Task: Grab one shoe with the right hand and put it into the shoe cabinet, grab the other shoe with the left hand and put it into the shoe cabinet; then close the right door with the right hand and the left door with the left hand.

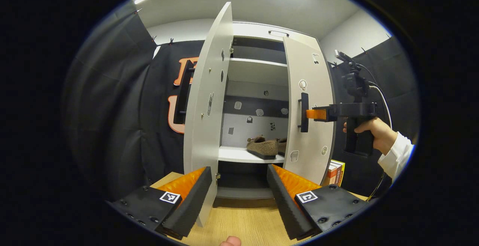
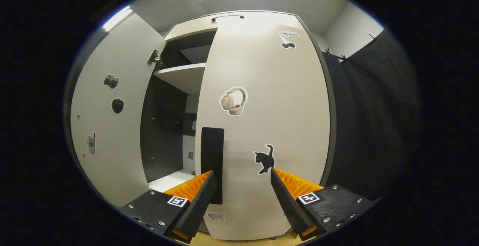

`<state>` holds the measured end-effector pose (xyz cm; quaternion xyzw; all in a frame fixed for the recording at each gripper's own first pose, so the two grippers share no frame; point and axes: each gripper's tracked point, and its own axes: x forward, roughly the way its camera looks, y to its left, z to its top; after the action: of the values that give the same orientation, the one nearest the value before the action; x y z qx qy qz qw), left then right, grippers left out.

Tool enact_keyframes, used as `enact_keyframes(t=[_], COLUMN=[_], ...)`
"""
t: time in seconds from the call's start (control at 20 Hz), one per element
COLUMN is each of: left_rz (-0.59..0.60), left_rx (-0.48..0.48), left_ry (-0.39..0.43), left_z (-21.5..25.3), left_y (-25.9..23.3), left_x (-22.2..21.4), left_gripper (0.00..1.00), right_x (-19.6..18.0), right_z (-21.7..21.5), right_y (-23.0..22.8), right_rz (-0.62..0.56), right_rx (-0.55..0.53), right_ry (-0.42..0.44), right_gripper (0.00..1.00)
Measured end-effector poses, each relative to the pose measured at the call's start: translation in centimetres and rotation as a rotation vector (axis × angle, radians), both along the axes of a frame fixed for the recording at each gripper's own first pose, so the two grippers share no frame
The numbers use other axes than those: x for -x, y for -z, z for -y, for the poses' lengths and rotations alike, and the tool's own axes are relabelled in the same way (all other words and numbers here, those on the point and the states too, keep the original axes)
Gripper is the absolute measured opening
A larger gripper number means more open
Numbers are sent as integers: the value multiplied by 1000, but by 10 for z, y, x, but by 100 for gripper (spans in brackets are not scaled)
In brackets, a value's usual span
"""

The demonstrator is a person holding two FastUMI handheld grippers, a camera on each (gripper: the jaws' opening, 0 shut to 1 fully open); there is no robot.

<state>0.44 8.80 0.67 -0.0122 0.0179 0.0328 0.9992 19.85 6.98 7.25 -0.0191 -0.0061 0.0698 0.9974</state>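
My right claw (image 2: pixel 242 186), jaws apart and empty, faces the right door (image 2: pixel 262 107); its upright handle (image 2: pixel 212 163) stands lower centre, beside my left finger.

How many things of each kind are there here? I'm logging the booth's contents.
Shoes: 2
Cabinet doors: 2
Door handles: 2
Grippers: 2
Boxes: 1
Total: 9

white cabinet shelf (image 1: pixel 239 155), two brown shoes (image 1: pixel 263 147) on it
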Motion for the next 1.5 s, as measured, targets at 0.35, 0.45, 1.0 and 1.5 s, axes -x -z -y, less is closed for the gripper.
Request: enact_keyframes(t=[0.35,0.45,1.0,1.5], left_rz=[-7,-18,22,28], left_rx=[25,39,-27,-35], left_ry=[-17,-39,-284,-295], left_z=[-10,-19,-135,-195], left_y=[1,2,-49,-87], left_x=[4,6,22,-58], left_gripper=[97,97,94,96], right_x=[-13,-12,60,109], right_z=[0,2,35,70], right_y=[7,6,-10,19], right_rz=[-13,-15,18,-27], right_rx=[-40,-44,-57,-68], right_ry=[15,28,40,85], right_gripper=[91,91,92,92])
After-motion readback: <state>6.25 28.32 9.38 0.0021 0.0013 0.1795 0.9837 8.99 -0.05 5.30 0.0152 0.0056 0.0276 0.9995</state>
